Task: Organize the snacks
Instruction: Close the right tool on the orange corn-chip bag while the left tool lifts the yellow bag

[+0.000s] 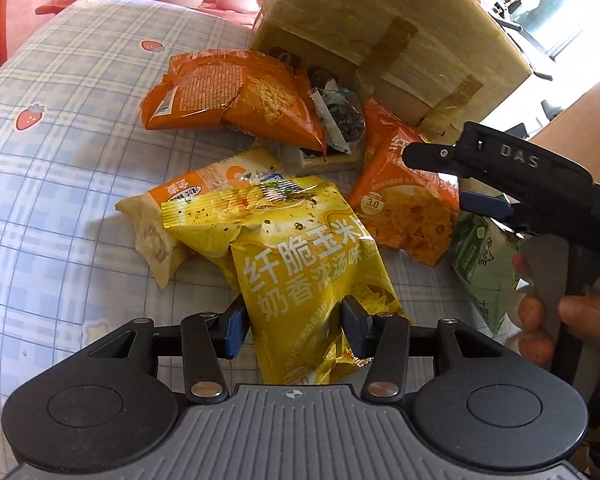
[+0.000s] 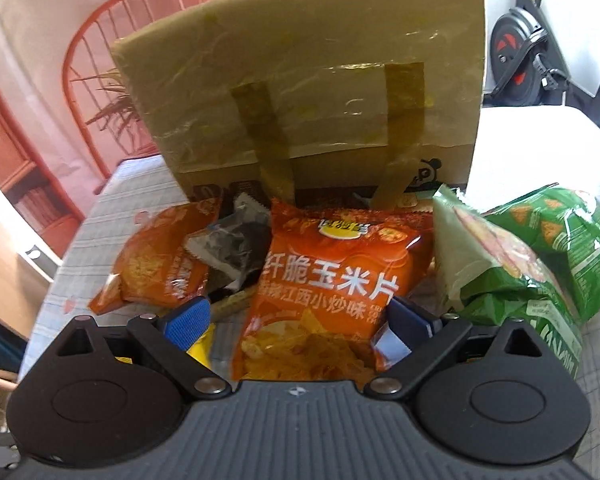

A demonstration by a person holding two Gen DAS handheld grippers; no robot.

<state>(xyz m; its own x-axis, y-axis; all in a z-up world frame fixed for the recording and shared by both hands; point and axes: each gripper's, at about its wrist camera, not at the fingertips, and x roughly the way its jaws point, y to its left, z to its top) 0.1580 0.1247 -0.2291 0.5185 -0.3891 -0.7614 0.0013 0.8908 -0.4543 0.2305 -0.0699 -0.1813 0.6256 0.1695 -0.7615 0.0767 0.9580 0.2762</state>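
My left gripper (image 1: pixel 296 328) is shut on the lower end of a yellow corn chip bag (image 1: pixel 300 264), which lies over a pale bread packet (image 1: pixel 160 216). In the right wrist view an orange corn chip bag (image 2: pixel 328 292) lies between the wide jaws of my right gripper (image 2: pixel 300 320). Its right pad is close to the bag's edge and its left pad stands clear of it, so the gripper is open, and the jaws are narrowing slightly. From the left wrist view the right gripper (image 1: pixel 444 184) hovers over that orange bag (image 1: pixel 408 208), with a hand on its handle.
A taped cardboard box (image 2: pixel 300 80) stands right behind the pile on the checked tablecloth (image 1: pixel 60 180). Around it lie two more orange bags (image 1: pixel 228 96), a dark clear packet (image 2: pixel 228 248) and green bags (image 2: pixel 520 260) on the right. A red chair (image 2: pixel 92 60) stands beyond the table.
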